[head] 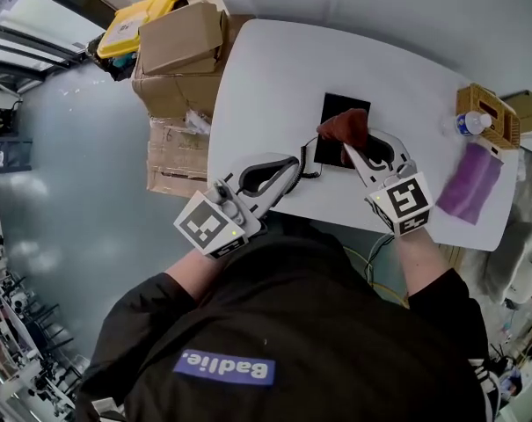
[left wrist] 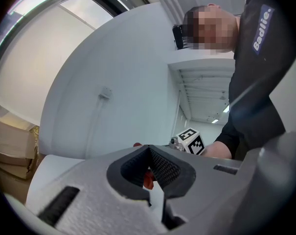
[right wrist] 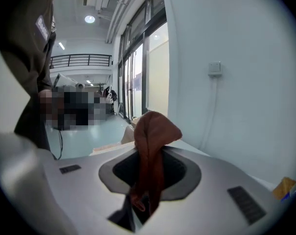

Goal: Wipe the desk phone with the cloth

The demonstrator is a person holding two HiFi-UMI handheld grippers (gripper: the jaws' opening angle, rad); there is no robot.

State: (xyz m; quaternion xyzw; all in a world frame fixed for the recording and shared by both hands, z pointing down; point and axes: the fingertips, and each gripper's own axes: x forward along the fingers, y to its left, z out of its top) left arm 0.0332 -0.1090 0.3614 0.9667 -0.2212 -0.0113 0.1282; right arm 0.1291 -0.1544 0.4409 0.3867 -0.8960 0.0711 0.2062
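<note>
The black desk phone (head: 334, 112) lies flat in the middle of the white table (head: 397, 77). A rust-brown cloth (head: 346, 127) is bunched on top of it, and my right gripper (head: 350, 153) is shut on this cloth. In the right gripper view the cloth (right wrist: 155, 131) stands up out of the closed jaws. My left gripper (head: 294, 163) sits at the phone's near left corner by its cord, jaws shut with nothing seen between them (left wrist: 150, 177). A sliver of the cloth (left wrist: 148, 181) shows beyond them.
Cardboard boxes (head: 182, 42) and a yellow item (head: 138, 20) are stacked off the table's left edge. At the right end stand a wicker basket (head: 492, 112) and a water bottle (head: 470, 123), with a purple cloth (head: 470, 183) beside them.
</note>
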